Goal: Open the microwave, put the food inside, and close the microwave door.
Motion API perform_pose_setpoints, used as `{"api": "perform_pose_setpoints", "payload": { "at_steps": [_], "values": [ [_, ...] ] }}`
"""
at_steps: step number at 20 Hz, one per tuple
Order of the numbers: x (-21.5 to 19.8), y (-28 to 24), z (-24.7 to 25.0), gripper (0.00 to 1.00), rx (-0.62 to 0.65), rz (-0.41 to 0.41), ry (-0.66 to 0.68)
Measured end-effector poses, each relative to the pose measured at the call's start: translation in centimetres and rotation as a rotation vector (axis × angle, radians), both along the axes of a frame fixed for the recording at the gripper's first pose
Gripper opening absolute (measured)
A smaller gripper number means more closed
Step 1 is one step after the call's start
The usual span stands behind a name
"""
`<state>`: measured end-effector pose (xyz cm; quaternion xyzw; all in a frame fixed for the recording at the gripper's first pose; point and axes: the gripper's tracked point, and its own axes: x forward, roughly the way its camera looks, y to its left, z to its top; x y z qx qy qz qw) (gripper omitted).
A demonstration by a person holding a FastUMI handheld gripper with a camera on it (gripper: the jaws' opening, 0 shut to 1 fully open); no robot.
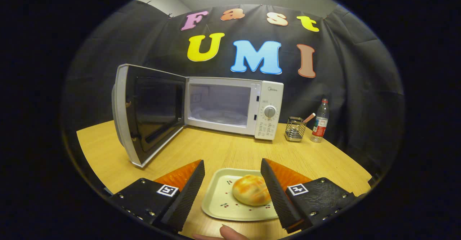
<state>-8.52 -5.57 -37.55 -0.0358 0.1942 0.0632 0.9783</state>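
**Claw straddling the plate, microwave door already open**

Your claw [232,182] is spread wide and grips nothing. The round golden-brown bun [251,189] lies between the fingers, close against the inner face of the right finger and well apart from the left one. It rests on a cream square plate with small cherry prints [219,200], which sits on the light wooden table [223,150].

The white microwave [234,107] stands beyond the plate, its door [144,114] swung fully open on the left and the cavity facing you. A fingertip [230,232] shows at the near side of the plate.

Judgement: the plate has no long axis to favour. Shift the claw rightward to centre it, then carry straight ahead into the cavity.
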Motion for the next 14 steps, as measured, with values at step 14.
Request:
{"api": "perform_pose_setpoints", "payload": {
  "at_steps": [14],
  "values": [
    [-1.1,-3.2,-5.2,0.87,0.071,0.110,0.187]
  ]
}}
